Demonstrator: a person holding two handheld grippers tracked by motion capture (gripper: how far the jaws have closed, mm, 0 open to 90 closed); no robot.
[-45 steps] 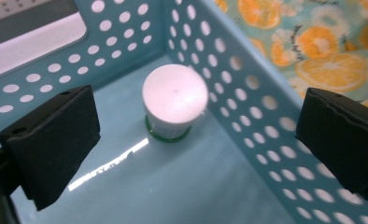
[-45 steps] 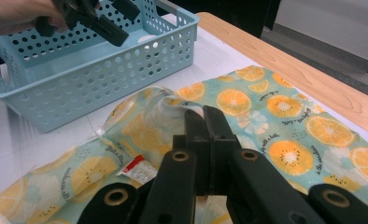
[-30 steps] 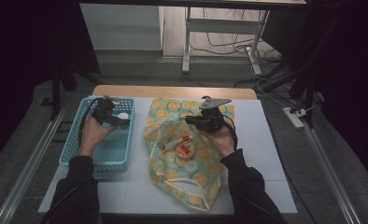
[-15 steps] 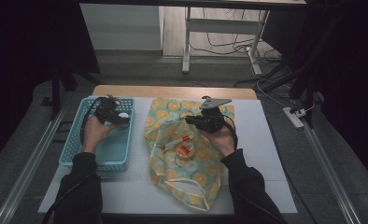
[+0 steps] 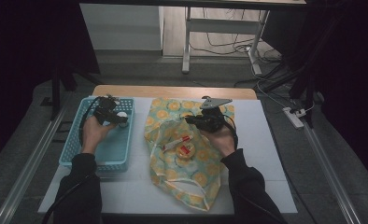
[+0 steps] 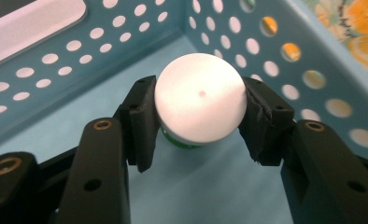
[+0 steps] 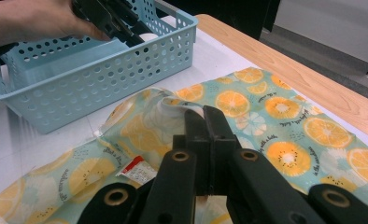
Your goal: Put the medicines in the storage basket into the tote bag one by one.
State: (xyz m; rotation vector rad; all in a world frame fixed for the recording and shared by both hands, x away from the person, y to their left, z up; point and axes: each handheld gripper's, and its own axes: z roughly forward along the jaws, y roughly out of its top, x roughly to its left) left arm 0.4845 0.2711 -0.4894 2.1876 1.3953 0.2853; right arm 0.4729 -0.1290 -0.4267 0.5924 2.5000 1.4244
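Observation:
In the left gripper view a small bottle with a round white cap and a green body stands in the blue perforated basket. My left gripper has just been closing, and its pads now press on both sides of the cap. From above, that gripper sits inside the basket at its far end. My right gripper is shut on the raised edge of the orange-print bag. In the high view the right gripper is over the bag.
A red-and-white tube and a small red packet lie at the bag's mouth. A white mat covers the wooden table. Metal rails run along both sides.
The left gripper's jaws have closed in on the white cap inside the basket. Both hands have stayed where they were.

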